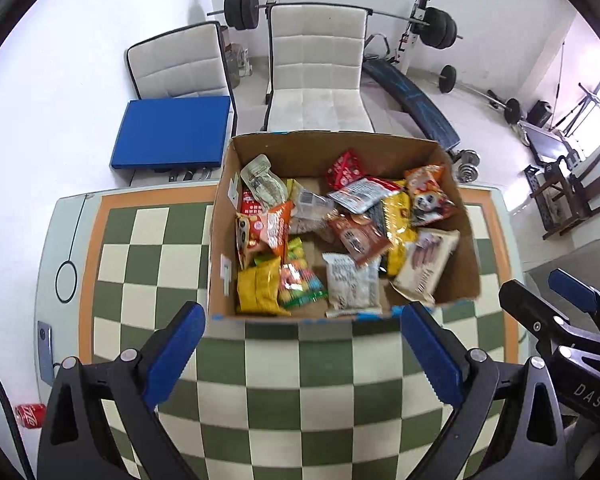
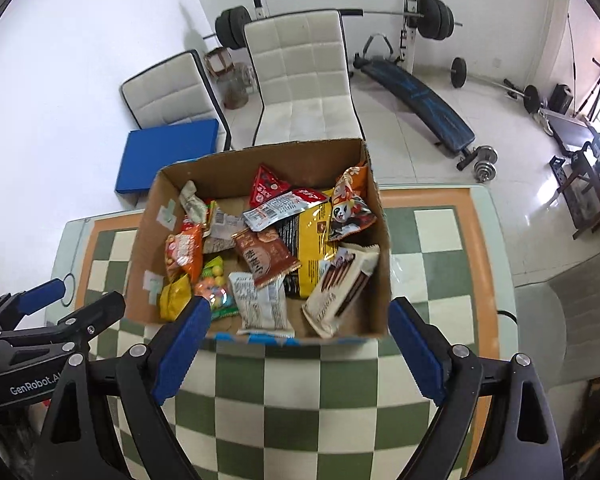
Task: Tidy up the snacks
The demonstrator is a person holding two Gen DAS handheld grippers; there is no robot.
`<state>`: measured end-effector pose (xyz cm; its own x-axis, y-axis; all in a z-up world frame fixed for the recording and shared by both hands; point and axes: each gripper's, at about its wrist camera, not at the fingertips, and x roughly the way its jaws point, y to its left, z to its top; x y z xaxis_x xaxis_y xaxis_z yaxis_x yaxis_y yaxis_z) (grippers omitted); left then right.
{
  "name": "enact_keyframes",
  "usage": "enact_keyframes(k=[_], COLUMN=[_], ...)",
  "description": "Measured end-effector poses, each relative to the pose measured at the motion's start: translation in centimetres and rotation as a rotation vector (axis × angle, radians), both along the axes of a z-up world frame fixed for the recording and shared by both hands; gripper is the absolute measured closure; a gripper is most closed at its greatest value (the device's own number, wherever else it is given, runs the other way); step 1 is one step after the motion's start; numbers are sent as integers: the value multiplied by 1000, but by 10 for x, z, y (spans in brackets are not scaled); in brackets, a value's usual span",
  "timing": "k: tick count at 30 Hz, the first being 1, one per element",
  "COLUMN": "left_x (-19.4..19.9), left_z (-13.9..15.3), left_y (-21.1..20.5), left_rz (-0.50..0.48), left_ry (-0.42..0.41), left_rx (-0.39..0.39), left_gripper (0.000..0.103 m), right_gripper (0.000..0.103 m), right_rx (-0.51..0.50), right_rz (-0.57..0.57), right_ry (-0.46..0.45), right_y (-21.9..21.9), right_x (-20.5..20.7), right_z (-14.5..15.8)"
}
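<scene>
Cardboard box (image 2: 352, 168) on checkered table (image 2: 340, 400), snack packets (image 2: 268, 256) inside

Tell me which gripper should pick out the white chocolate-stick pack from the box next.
Right, probably. The white chocolate-stick pack lies in the cardboard box at its near right corner, closest to the right gripper. The left gripper is also open and empty, but sits further left.

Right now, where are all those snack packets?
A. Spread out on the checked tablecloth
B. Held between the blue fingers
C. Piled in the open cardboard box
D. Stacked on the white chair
C: the packets lie heaped inside the box, with nothing between either pair of fingers.
</scene>
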<state>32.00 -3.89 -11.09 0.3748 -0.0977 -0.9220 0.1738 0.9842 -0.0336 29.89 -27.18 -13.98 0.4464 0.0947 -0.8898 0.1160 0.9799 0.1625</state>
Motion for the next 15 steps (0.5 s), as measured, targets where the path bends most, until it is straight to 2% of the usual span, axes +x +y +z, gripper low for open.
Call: enact_keyframes(k=[7,15], left_x=[-58,-106], left_z=[34,62], left_y=[3,10], left_rz=[2,15], left_ry=[-41,-61], left_rx=[2,11], left_gripper=[2,2], right_gripper=[11,11], right_rx=[-6,-7], right_rz=[2,18], right_ry=[-42,-76], right_y=[1,9], right_x=[-64,-128], right_z=[44,83])
